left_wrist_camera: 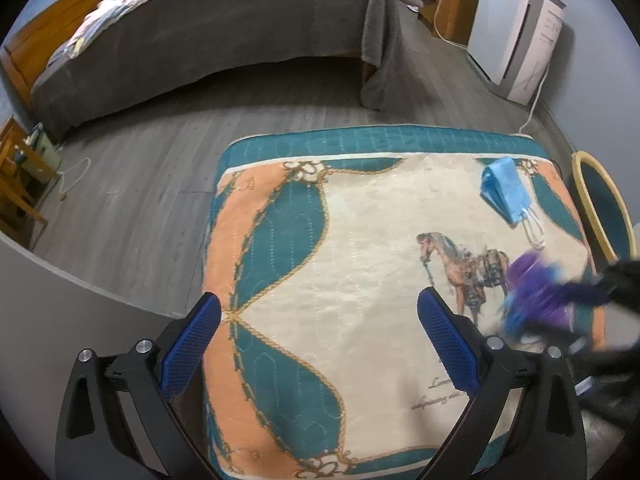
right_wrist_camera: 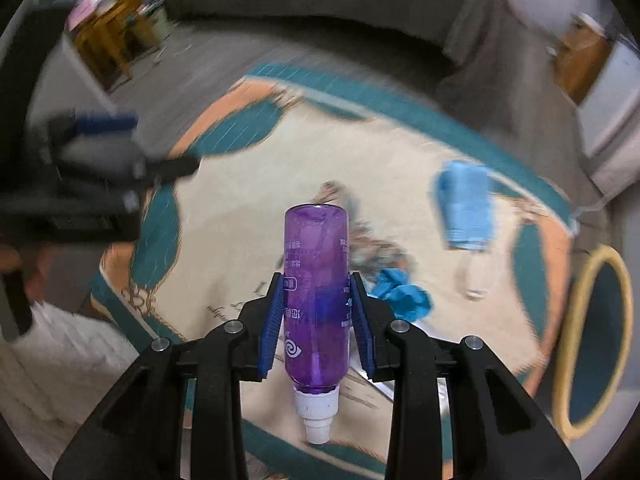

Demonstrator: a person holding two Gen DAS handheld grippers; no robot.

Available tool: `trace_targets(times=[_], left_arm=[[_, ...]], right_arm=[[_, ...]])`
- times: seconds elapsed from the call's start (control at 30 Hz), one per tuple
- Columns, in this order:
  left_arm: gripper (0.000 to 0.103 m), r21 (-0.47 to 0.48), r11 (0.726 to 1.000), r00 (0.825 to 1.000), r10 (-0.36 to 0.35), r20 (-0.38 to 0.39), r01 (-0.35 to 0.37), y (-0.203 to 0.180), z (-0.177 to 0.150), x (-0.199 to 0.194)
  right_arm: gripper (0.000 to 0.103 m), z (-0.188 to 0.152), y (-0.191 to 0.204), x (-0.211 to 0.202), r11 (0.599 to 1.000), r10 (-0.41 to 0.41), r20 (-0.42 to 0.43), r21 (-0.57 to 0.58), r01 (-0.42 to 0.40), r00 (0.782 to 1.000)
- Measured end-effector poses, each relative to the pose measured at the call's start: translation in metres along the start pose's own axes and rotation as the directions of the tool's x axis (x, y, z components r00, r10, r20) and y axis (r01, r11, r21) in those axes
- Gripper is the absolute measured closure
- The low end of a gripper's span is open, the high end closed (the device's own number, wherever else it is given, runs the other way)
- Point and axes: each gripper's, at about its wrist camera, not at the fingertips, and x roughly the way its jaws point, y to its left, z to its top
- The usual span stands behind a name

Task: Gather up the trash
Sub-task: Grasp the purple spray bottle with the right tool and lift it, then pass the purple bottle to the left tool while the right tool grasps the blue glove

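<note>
My right gripper [right_wrist_camera: 316,284] is shut on a purple plastic bottle [right_wrist_camera: 316,280] with a white cap, lifted off the patterned cloth [right_wrist_camera: 224,248]; its blue pads press both sides. From the left wrist the bottle [left_wrist_camera: 532,280] shows as a purple blur at the right. A blue face mask [left_wrist_camera: 505,190] [right_wrist_camera: 466,208] lies flat on the cloth's far right. A crumpled blue glove [right_wrist_camera: 402,294] lies on the cloth just right of the bottle. My left gripper [left_wrist_camera: 318,320] hangs open over the cloth [left_wrist_camera: 360,240], nothing between its fingers.
A grey-covered bed [left_wrist_camera: 224,36] stands beyond the table across grey plank floor. A teal chair with a yellow rim [left_wrist_camera: 600,208] sits at the table's right. A white appliance [left_wrist_camera: 516,28] and wooden cabinet are at back right, wooden furniture [left_wrist_camera: 20,176] at left.
</note>
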Motion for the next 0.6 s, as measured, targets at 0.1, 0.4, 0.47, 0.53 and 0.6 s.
trace_targets(times=[0.1, 0.4, 0.47, 0.53, 0.6], left_arm=[[0.006, 0.03, 0.999, 1.0, -0.015, 0.0, 0.015, -0.014, -0.002, 0.0], [0.006, 0.19, 0.98, 0.998, -0.061, -0.004, 0.061, -0.076, -0.008, 0.008], [0.006, 0.214, 0.975, 0.998, -0.057, -0.006, 0.057, -0.086, -0.008, 0.01], [0.006, 0.23, 0.971, 0.998, -0.057, -0.013, 0.058, -0.094, -0.009, 0.013], [0.006, 0.246, 0.968, 0.999, -0.05, -0.02, 0.053, -0.1, -0.012, 0.017]], right_arm=[[0.071, -0.002, -0.022, -0.023, 0.996, -0.048, 0.016, 0.072, 0.047, 0.999], [0.071, -0.013, -0.082, -0.035, 0.967, -0.052, 0.033, 0.25, 0.042, 0.998], [0.071, -0.015, -0.092, -0.03, 0.956, -0.025, 0.028, 0.294, 0.016, 0.999], [0.071, -0.016, -0.104, -0.023, 0.937, 0.015, 0.027, 0.349, -0.023, 1.0], [0.071, -0.015, -0.113, -0.013, 0.933, 0.001, 0.011, 0.359, -0.005, 1.0]])
